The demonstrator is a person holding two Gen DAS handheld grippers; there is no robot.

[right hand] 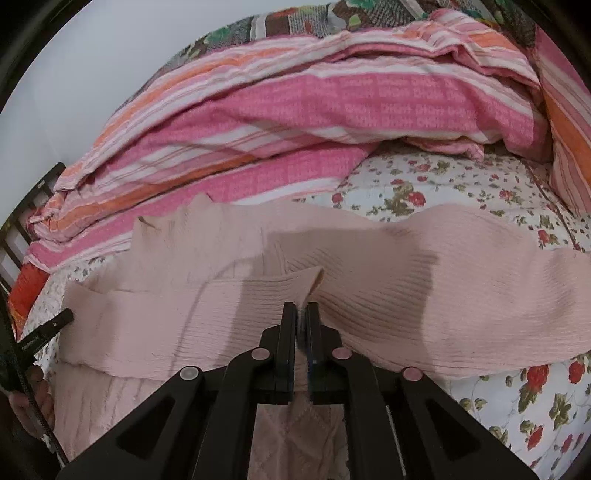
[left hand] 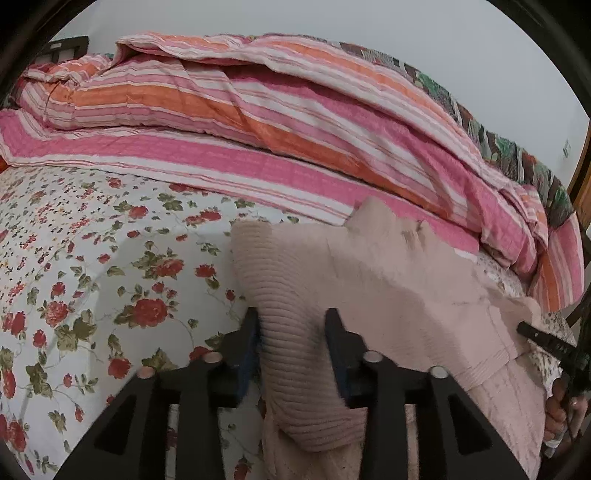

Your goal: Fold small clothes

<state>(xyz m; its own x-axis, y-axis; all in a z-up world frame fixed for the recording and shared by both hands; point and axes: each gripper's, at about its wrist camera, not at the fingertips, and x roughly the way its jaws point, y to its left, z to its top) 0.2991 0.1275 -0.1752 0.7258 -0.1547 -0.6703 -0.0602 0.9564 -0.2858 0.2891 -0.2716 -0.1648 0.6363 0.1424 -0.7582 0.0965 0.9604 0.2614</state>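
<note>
A pale pink ribbed knit sweater [left hand: 399, 280] lies across the floral bed sheet [left hand: 92, 266]. In the left wrist view a thick ribbed fold of it, a sleeve or edge, runs between the fingers of my left gripper [left hand: 293, 325], whose jaws stand apart around the cloth and press on it. In the right wrist view the sweater [right hand: 461, 288] spreads wide, and my right gripper [right hand: 303, 314] has its jaws nearly together, pinching a folded sweater edge [right hand: 288, 288]. The other gripper shows at each view's edge.
A rumpled pink, orange and white striped quilt [left hand: 258, 110] is heaped along the far side of the bed; it also shows in the right wrist view [right hand: 295, 110]. A patchwork blanket [right hand: 332, 18] lies behind it. A dark bed frame [right hand: 22, 229] stands at the left.
</note>
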